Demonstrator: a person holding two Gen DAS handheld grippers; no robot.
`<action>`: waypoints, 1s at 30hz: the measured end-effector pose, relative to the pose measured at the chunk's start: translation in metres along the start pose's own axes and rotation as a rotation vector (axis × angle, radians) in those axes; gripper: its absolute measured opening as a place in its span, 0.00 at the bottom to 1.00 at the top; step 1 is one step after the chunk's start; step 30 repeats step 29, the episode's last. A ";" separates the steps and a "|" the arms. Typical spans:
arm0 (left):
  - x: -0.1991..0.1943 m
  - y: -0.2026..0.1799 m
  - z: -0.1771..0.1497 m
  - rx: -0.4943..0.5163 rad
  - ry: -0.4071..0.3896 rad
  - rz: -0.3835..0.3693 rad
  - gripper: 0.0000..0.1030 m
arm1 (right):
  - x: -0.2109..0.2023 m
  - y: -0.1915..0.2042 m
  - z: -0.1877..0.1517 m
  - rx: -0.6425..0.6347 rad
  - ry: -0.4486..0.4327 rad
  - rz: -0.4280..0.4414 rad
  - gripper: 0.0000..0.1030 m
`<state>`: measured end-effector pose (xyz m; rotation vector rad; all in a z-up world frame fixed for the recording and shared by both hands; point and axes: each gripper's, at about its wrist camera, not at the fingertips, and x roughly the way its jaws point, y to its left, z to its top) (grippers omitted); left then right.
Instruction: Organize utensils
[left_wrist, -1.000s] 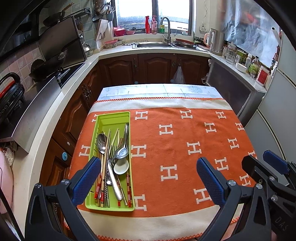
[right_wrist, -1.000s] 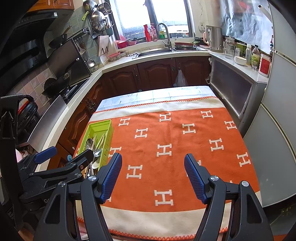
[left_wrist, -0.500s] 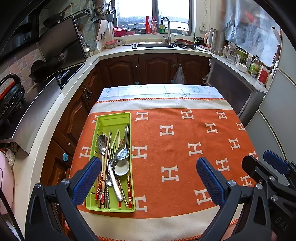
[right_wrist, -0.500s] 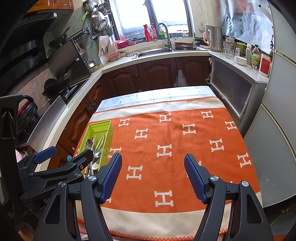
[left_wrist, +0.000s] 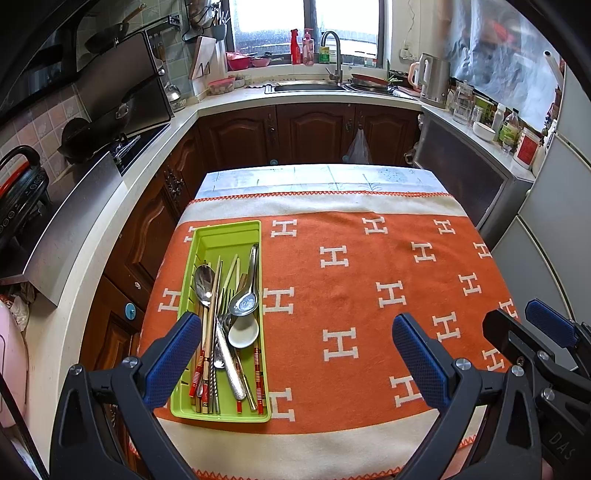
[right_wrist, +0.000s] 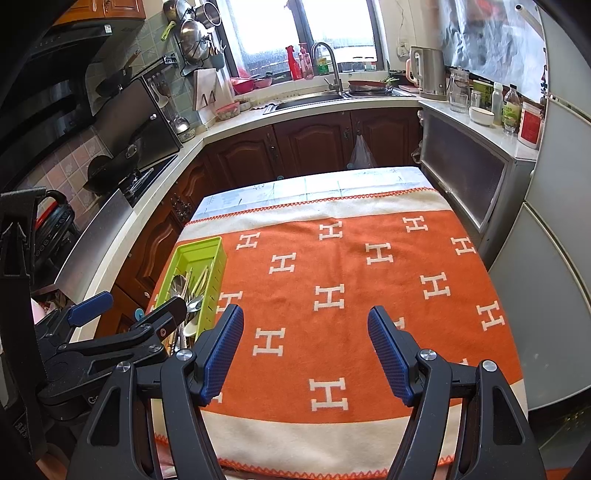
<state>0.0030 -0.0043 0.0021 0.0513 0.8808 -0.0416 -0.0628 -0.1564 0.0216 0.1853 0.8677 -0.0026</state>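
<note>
A green tray lies on the left side of the orange cloth and holds mixed utensils: metal spoons, a white ceramic spoon, a fork and several chopsticks. The tray also shows in the right wrist view. My left gripper is open and empty, held above the table's near edge just right of the tray. My right gripper is open and empty above the near middle of the cloth. The left gripper shows at the left of the right wrist view.
The table carries an orange blanket with white H marks. Dark kitchen cabinets and a sink counter stand behind it. A stove and counter run along the left, a fridge on the right.
The view of the left gripper has shifted very slightly; the tray and utensils have not moved. Both grippers stay open.
</note>
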 end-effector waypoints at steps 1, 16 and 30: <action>0.000 0.000 0.000 0.000 0.000 0.000 0.99 | 0.000 0.000 0.000 0.000 0.000 0.000 0.69; 0.004 0.002 -0.004 0.002 0.007 0.004 0.99 | 0.006 0.002 -0.003 0.004 0.006 0.003 0.69; 0.007 0.003 -0.007 0.004 0.016 0.006 0.99 | 0.012 0.006 -0.013 0.008 0.013 0.007 0.69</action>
